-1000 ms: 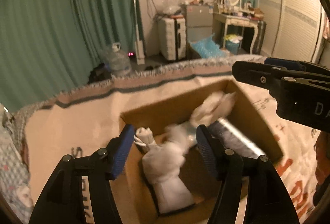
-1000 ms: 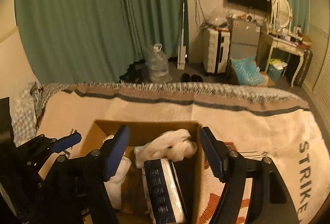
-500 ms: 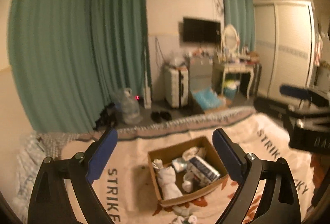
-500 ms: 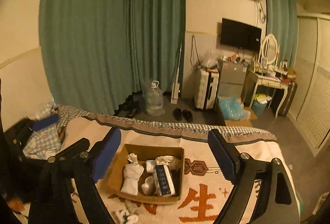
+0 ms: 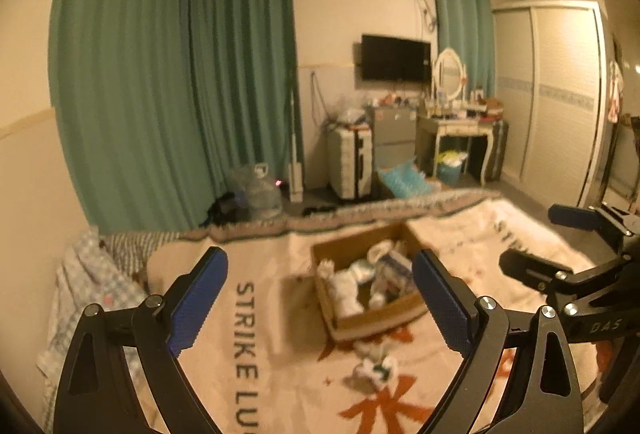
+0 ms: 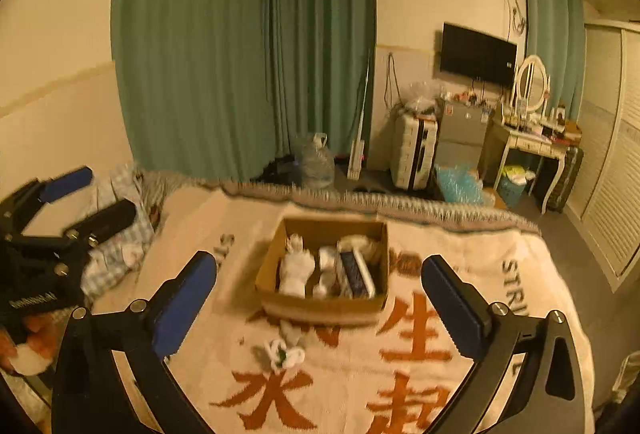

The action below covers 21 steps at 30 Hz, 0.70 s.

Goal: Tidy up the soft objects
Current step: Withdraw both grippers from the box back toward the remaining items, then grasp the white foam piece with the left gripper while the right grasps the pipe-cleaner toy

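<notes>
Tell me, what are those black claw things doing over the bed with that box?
A person holds a gripper in each hand, tidying soft things into the cardboard box on the blanket. Right now the left gripper and the right gripper both hang above the bed with jaws wide open, holding nothing. White cloth bundles and a dark packet sit inside the box. A small white bundle lies on the blanket in front of it, not yet put away.
</notes>
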Each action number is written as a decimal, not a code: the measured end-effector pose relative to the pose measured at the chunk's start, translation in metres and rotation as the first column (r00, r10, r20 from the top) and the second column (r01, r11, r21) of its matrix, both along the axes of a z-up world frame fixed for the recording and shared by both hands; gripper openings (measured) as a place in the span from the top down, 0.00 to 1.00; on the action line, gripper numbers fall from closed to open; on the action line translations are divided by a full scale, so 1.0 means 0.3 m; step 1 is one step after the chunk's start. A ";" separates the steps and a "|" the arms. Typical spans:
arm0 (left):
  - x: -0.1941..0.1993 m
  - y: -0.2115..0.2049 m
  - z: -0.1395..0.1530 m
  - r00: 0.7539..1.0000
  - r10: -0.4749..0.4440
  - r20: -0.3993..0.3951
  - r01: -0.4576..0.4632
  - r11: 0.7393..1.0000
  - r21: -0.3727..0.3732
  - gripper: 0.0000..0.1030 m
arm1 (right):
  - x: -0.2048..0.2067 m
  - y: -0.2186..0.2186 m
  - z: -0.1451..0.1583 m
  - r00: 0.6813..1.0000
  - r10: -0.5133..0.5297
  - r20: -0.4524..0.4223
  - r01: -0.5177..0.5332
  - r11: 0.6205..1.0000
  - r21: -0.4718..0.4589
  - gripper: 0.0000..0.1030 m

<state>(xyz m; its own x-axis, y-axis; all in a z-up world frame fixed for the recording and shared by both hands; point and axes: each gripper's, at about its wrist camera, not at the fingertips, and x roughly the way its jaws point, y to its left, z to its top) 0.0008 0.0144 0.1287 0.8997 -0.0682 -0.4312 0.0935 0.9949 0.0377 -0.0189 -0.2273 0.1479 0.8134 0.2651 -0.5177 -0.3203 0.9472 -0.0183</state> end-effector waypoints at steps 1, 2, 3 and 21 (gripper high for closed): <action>0.006 0.003 -0.039 1.000 0.007 -0.015 -0.007 1.000 0.009 0.08 | 0.010 0.010 -0.056 1.000 0.004 -0.024 -0.004 1.000 -0.011 0.00; 0.015 0.006 -0.089 0.999 0.017 -0.037 -0.016 1.000 0.019 0.08 | 0.021 0.022 -0.108 0.999 0.005 -0.042 -0.006 1.000 -0.023 0.00; 0.024 0.011 -0.127 0.998 0.028 -0.057 -0.026 0.999 0.026 0.08 | 0.030 0.032 -0.141 0.999 0.006 -0.054 -0.007 1.000 -0.029 0.00; 0.280 0.134 -0.757 0.909 0.148 -0.390 -0.166 0.986 -0.012 0.09 | 0.280 0.221 -0.935 0.893 0.004 -0.449 -0.064 0.991 -0.118 0.15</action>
<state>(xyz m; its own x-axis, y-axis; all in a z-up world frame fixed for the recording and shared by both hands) 0.0849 0.0545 -0.0985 0.6639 0.0334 -0.7471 -0.0660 0.9977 -0.0141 0.0650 -0.1610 -0.1324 0.4794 0.1969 -0.8552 -0.3548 0.9348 0.0164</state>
